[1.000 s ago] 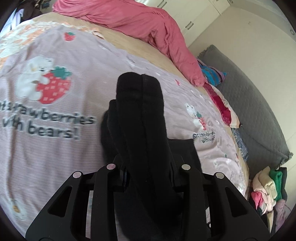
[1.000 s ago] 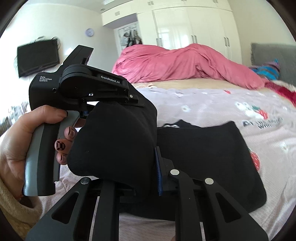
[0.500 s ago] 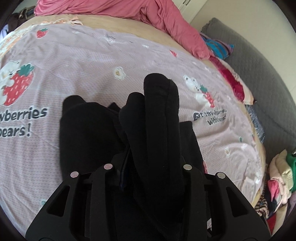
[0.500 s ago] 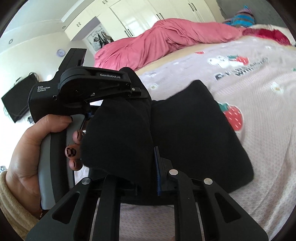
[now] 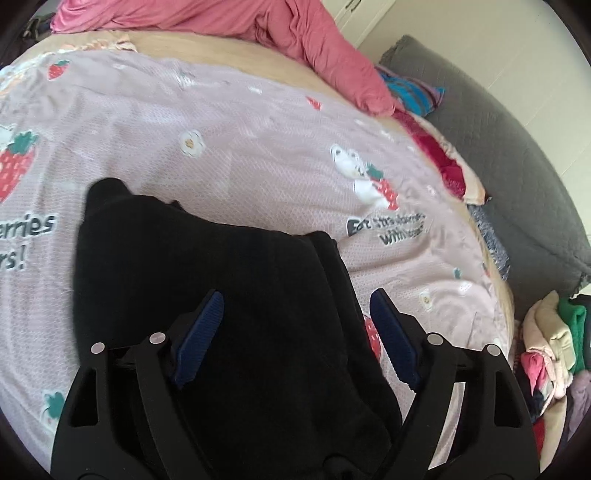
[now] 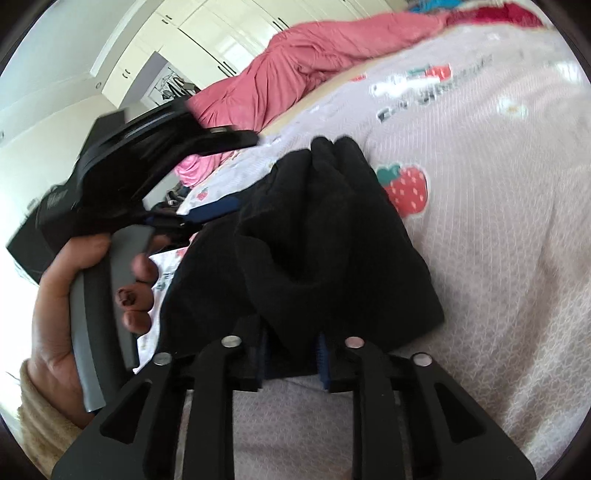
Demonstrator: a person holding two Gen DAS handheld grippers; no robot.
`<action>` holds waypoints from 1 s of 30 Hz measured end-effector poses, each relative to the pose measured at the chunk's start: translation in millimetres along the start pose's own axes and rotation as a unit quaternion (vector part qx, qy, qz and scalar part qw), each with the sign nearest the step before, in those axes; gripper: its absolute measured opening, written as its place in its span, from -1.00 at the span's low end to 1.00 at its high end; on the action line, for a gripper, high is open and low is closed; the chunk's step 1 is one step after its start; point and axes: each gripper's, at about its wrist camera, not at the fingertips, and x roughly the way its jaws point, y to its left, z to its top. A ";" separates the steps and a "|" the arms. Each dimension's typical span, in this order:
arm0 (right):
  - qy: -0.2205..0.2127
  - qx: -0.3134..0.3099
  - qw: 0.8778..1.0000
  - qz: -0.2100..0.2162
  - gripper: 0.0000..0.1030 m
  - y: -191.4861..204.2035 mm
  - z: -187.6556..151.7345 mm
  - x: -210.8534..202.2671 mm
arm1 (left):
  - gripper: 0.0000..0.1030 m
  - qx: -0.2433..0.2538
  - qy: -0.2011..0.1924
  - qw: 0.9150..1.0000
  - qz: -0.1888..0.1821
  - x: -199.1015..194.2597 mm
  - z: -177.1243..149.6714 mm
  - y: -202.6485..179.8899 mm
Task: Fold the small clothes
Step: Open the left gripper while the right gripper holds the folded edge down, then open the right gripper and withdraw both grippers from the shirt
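A small black garment point(image 5: 207, 273) lies folded over on the lilac strawberry bedspread point(image 5: 229, 122). My left gripper point(image 5: 295, 314) is open just above it, its blue pads point(image 5: 201, 334) spread apart with nothing between them. In the right wrist view the same black garment point(image 6: 314, 236) is bunched up, and my right gripper point(image 6: 291, 354) is shut on its near edge. The left gripper's black body point(image 6: 122, 184), held by a hand, shows at the left of that view.
A pink duvet point(image 5: 229, 18) lies heaped across the far side of the bed. A grey padded headboard or sofa point(image 5: 498, 155) runs along the right. A pile of coloured clothes point(image 5: 546, 347) sits beyond the bed's right edge. White wardrobes point(image 6: 207, 40) stand behind.
My left gripper opened and let go of the black fold, which dropped flat onto the garment. My right gripper tilted and swung over with the cloth still clamped.
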 end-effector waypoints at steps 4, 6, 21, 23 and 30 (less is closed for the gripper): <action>0.019 0.030 0.998 0.052 0.00 -5.7 6.6 -10.8 | 0.46 0.007 -0.036 0.999 0.030 -32.3 -14.7 15.7; 0.030 0.055 0.994 0.094 0.15 -9.4 17.2 -16.3 | 0.50 0.017 -0.049 0.997 0.053 -43.6 -22.2 22.7; 0.137 0.020 0.987 0.077 0.27 -1.1 97.5 45.9 | 0.59 0.081 -0.035 0.988 0.130 -36.6 -53.8 29.8; 0.143 -0.001 0.988 0.062 -0.39 1.1 97.7 51.3 | 0.62 0.084 -0.032 0.987 0.132 -36.1 -53.4 29.7; 0.091 -0.100 0.991 0.026 -0.67 21.4 100.7 23.4 | 0.62 0.069 -0.024 0.992 0.100 -35.8 -53.3 25.5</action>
